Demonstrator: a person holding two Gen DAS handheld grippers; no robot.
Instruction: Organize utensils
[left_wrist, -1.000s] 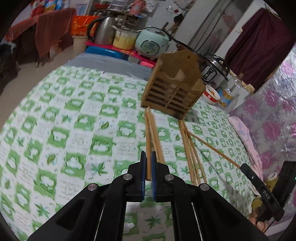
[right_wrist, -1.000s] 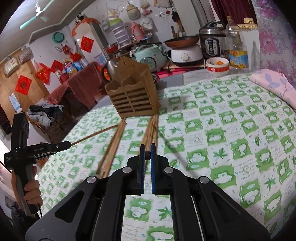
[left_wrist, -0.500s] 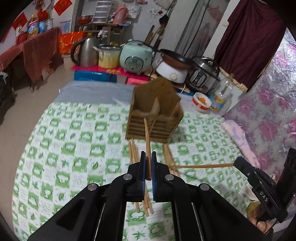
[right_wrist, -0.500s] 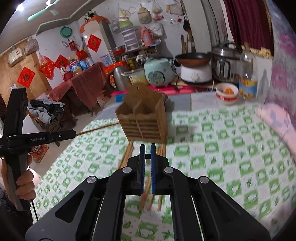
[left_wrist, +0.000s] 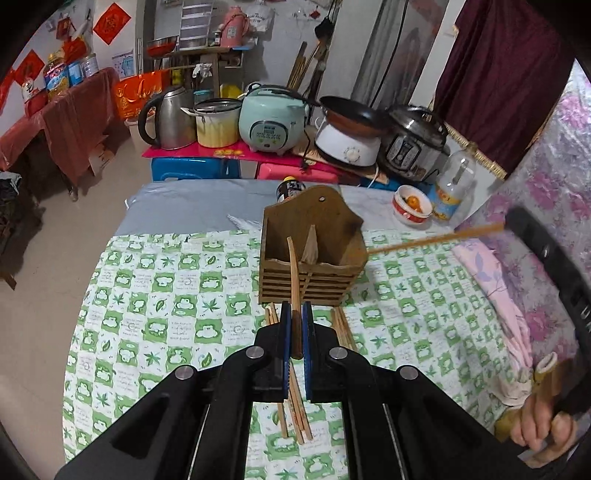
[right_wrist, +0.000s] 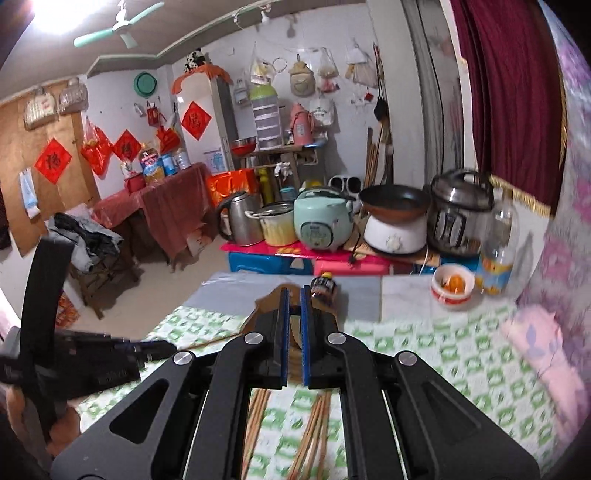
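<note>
A wooden utensil holder (left_wrist: 310, 229) stands upright on the green-checked tablecloth (left_wrist: 166, 295). My left gripper (left_wrist: 294, 306) is shut on a brown chopstick (left_wrist: 293, 266) whose far end reaches over the holder's left compartment. At the right edge of the left wrist view, my right gripper (left_wrist: 513, 221) is shut on a second chopstick (left_wrist: 436, 240), whose tip is at the holder's right rim. In the right wrist view the right gripper (right_wrist: 292, 295) hovers above the holder (right_wrist: 267, 302), and the left gripper (right_wrist: 162, 347) comes in from the left. Two bundles of loose chopsticks (left_wrist: 295, 406) (left_wrist: 343, 328) lie in front of the holder.
Beyond the holder are a dark bottle (left_wrist: 290, 188), a red-rimmed bowl (left_wrist: 412, 205) and a clear bottle (left_wrist: 452, 184). A pink cloth (left_wrist: 491, 280) lies along the table's right edge. Cookers and a kettle (left_wrist: 166, 118) crowd a low stand behind.
Both grippers have risen off the cloth, each carrying a chopstick. Both chopsticks' tips have closed in on the holder, which I now see from above.
</note>
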